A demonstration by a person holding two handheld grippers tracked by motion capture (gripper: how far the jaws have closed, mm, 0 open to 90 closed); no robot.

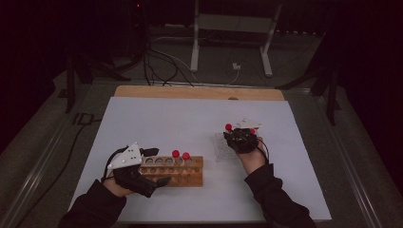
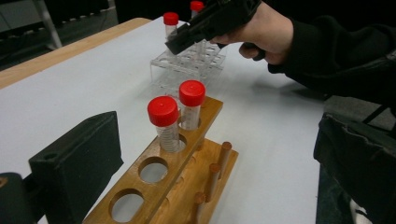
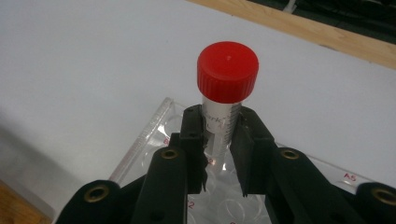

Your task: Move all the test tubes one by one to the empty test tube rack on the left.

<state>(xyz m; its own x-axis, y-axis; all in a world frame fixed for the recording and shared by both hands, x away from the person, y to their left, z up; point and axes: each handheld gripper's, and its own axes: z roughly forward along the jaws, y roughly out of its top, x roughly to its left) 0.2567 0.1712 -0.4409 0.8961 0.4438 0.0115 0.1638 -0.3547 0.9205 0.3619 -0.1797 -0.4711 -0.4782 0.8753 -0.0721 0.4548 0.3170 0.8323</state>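
Tube [image 3: 223,116] with a red cap stands upright over the clear rack [image 3: 154,126], clamped just below the cap between the two black jaws of the right gripper [image 3: 219,140]. I judge the grip sits high on the body so the tube can go straight up or down without catching the rack's holes; whether its bottom rests in a hole I cannot tell. In the high view the right gripper [image 1: 241,137] hangs over that clear rack [image 1: 219,147] at the right of the sheet, and another capped tube [image 1: 228,127] stands just beside it.

The left gripper [image 1: 154,166] lies at the near end of the wooden rack [image 1: 190,175], its jaws apart with one on either side of that end, probably to steady it; whether they touch the wood I cannot tell. Two capped tubes [image 2: 177,116] stand in neighbouring holes of the wooden rack [image 2: 154,186], with empty holes nearer the gripper.

Everything sits on a white sheet [image 1: 166,123] over a wooden table [image 1: 199,92]. Beyond it the room is dark, with cables [image 1: 161,66] on the floor and a pale stand [image 1: 233,33].
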